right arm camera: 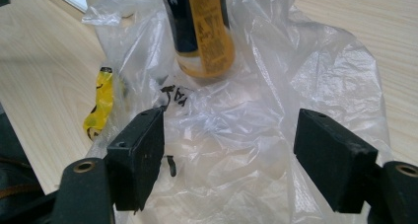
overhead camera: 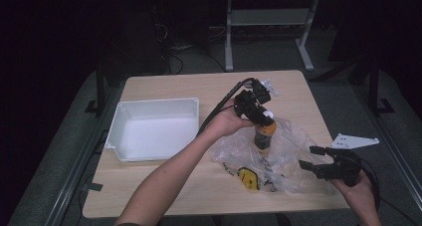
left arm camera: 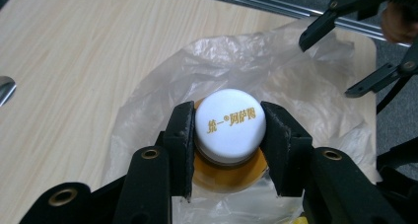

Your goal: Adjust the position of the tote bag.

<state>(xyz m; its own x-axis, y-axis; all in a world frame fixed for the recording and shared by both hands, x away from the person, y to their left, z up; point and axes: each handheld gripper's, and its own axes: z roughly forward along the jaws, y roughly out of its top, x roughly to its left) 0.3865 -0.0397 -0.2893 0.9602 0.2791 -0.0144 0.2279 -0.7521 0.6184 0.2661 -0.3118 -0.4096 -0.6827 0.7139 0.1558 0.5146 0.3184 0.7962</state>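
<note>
Left gripper (left arm camera: 230, 135) clamps the white cap of the orange drink bottle (overhead camera: 263, 135), holding it upright over the crumpled clear plastic bag (overhead camera: 286, 159). Right gripper (right arm camera: 229, 157) jaws open at the bag's edge, probably to pin it while the bottle lifts out.

High view looks down on the table (overhead camera: 164, 196); both gripper views closely share the plastic bag (right arm camera: 246, 125).
</note>
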